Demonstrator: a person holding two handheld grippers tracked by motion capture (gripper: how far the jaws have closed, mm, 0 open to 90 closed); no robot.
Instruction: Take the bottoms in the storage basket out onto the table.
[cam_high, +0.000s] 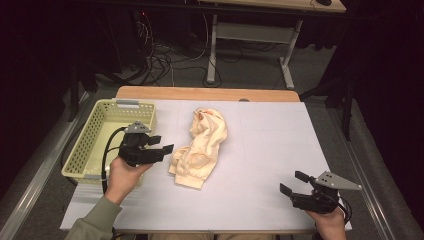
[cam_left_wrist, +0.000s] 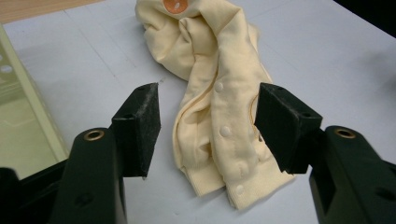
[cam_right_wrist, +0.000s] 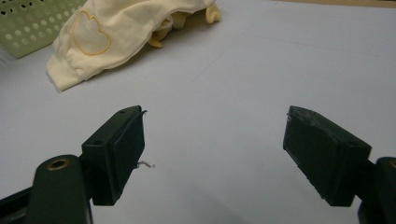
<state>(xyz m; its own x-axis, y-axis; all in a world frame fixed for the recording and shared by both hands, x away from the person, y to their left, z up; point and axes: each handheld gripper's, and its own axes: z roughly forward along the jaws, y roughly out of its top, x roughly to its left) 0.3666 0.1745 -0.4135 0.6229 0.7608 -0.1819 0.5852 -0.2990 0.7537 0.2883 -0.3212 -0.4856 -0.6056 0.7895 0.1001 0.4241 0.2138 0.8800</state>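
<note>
At nine o'clock sits the green basket (cam_high: 90, 145). Beside it the left gripper (cam_high: 162, 145) hovers, jaws apart around nothing, perhaps just short of the crumpled yellow garment (cam_high: 202, 145) at centre. At four o'clock, the right gripper (cam_high: 292, 182) gapes empty.

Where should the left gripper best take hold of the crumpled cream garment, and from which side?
Probably the ribbed hem end of the garment, approached from the basket side: the left gripper already faces it open, and that folded edge lies nearest.
</note>
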